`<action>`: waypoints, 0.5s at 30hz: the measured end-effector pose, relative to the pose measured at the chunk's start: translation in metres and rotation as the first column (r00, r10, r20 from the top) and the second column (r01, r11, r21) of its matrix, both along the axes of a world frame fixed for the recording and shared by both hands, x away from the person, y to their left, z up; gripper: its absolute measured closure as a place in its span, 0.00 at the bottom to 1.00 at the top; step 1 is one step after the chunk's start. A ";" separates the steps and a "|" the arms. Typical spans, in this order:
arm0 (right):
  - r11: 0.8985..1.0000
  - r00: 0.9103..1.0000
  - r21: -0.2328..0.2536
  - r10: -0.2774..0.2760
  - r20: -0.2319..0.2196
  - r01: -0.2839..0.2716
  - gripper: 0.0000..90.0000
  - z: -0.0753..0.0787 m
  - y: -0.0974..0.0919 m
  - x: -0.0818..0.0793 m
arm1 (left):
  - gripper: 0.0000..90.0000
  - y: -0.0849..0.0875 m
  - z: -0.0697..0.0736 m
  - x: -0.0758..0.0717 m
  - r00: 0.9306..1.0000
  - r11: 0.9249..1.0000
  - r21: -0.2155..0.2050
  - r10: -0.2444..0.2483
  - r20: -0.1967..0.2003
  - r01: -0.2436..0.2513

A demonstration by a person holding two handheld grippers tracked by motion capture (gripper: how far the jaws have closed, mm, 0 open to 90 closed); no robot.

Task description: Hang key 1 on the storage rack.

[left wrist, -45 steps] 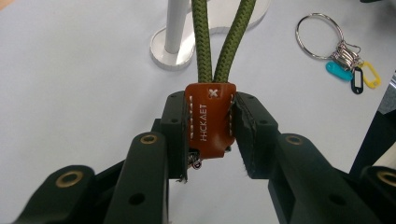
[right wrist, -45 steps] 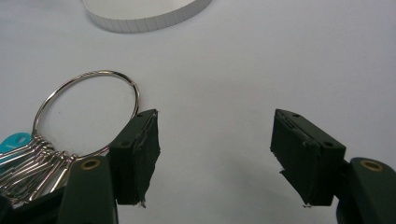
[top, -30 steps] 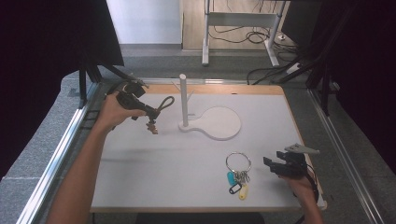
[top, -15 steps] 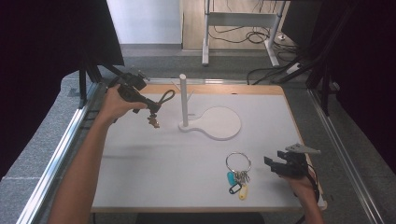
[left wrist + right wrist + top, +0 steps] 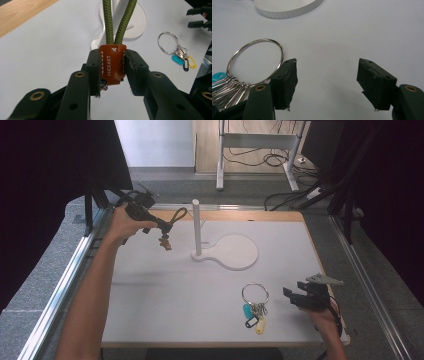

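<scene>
Left claw point(image 5: 112, 68) clamps brown leather tab of green rope-loop keychain point(image 5: 112, 65), held above white counter point(image 5: 165, 295) just left of white upright peg stand point(image 5: 196, 227). Keep loop open, lift over peg top, lower. Right claw point(image 5: 327, 82) open, idle beside metal key ring point(image 5: 254, 63).

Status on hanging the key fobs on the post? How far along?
Done: nothing hangs on the white post yet. In hand: the left gripper is shut on the brown leather tab of the green cord loop, held up in the air beside the post. Left: slip that loop over the post, then the key ring, lying on the table by the open right gripper.
</scene>
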State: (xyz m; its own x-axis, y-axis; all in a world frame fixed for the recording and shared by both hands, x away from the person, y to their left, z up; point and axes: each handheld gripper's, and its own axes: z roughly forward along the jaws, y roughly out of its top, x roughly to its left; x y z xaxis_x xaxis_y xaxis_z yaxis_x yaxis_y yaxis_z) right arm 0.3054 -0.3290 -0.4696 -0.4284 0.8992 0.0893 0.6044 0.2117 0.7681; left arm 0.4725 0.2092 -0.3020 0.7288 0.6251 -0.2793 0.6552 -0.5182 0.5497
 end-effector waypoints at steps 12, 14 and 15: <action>1.000 1.000 -0.018 0.018 -0.001 -0.018 0.36 0.000 0.006 0.000 | 0.74 -0.004 -0.003 0.018 1.000 1.000 -0.005 0.004 -0.031 -0.004; 1.000 1.000 -0.008 0.020 -0.001 -0.020 0.36 0.000 0.005 0.000 | 0.74 -0.006 -0.004 0.020 0.999 1.000 -0.004 0.002 -0.034 -0.002; 1.000 1.000 -0.008 0.019 0.000 -0.019 0.36 0.000 0.005 0.000 | 0.74 -0.006 -0.005 0.021 0.999 1.000 -0.012 0.004 -0.035 -0.005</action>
State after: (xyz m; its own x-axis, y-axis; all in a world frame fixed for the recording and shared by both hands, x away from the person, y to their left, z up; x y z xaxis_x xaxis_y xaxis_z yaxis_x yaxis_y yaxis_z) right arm 0.3055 -0.3243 -0.4694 -0.4456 0.8915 0.0819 0.6003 0.2297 0.7661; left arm 0.4932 0.2028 -0.3068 0.7156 0.6248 -0.3122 0.6764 -0.5086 0.5327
